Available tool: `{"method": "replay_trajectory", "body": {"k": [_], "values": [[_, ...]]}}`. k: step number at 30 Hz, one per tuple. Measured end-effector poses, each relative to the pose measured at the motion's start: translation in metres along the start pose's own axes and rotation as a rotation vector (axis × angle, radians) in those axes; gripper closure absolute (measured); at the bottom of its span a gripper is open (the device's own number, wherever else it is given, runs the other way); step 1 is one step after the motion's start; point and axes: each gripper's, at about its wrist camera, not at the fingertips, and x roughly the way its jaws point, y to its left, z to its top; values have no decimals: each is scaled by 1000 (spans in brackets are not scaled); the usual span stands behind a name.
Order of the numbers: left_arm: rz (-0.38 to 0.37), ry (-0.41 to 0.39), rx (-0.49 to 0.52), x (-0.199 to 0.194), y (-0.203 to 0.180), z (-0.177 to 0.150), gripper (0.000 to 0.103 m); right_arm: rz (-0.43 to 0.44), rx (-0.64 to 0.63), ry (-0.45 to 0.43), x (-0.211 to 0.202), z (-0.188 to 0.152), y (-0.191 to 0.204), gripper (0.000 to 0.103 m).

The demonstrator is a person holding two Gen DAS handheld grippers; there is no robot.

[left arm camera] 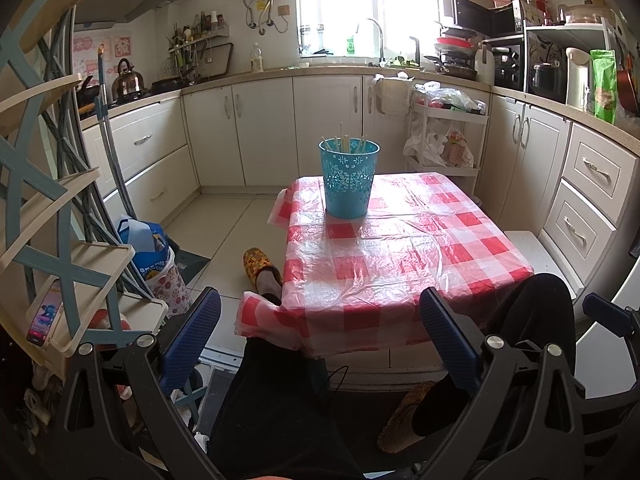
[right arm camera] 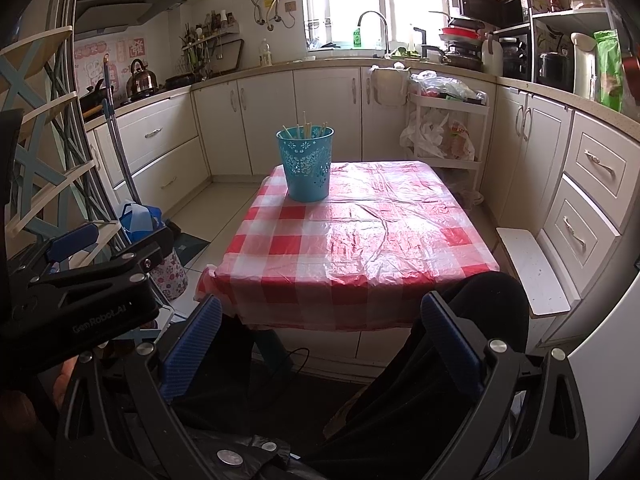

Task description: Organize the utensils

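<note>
Red-checked tablecloth (left arm camera: 404,248), steel kettle (left arm camera: 127,80) on the stove, white cart (left arm camera: 448,136), yellow slipper (left arm camera: 260,266).

Left gripper (left arm camera: 320,334): black skeletal frame, silver round screws, blue ribbed finger pads (left arm camera: 192,340). Right gripper (right arm camera: 322,338): identical build. "GenRobot.AI" lettering on the left unit's black casing. Person wears black trousers (left arm camera: 536,320) and yellow patterned slippers (left arm camera: 260,266).

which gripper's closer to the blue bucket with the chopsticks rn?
Left, only marginally. The left gripper sits roughly straight back from the blue bucket; the right gripper is back and off to the bucket's right. Both are open, pulled back past the table's near edge.
</note>
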Motion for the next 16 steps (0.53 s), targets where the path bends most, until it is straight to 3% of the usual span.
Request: {"method": "replay_trajectory", "body": {"k": [5, 16], "values": [[2, -46, 14, -7, 0, -2, 8, -7, -15, -1, 1, -1, 2, 7], [1, -29, 12, -3, 2, 2, 8, -4, -20, -2, -1, 2, 1, 7]]}}
